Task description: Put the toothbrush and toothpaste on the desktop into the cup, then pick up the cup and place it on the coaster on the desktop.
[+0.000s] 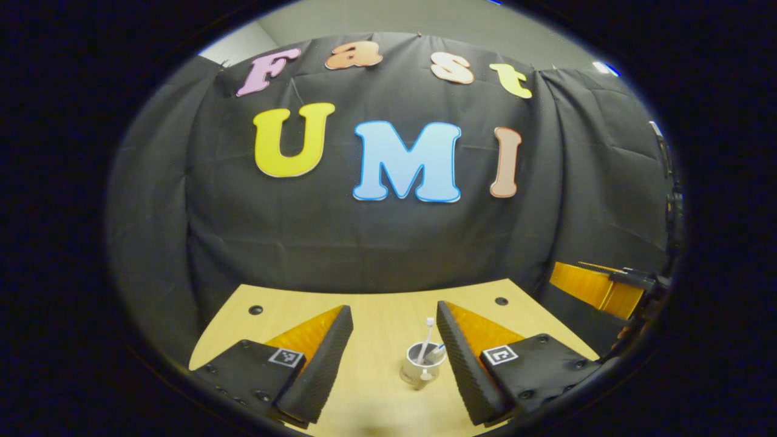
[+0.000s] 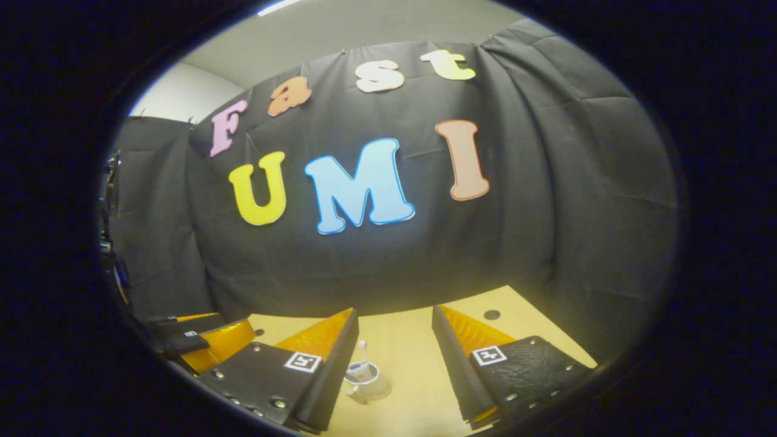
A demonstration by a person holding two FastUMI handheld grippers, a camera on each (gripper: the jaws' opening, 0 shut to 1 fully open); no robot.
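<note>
In the left gripper view, your left hand-held gripper [image 1: 393,349] is spread wide and grips nothing. The cup [image 1: 422,364] stands on the desk [image 1: 376,315] low in the middle, just beside the finger on the right of the frame. The toothbrush [image 1: 427,340] stands in it.

In the right gripper view, your right hand-held gripper [image 2: 394,352] is wide apart too, with the cup [image 2: 367,381] at bottom centre.

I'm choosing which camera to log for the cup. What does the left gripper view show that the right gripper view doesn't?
Left gripper view: the cup stands whole between open jaws, the right gripper at the right edge. Right gripper view: the left gripper at the left edge, a ceiling light, the cup partly behind its own finger. Both: the toothbrush in the cup, the wooden table.
</note>
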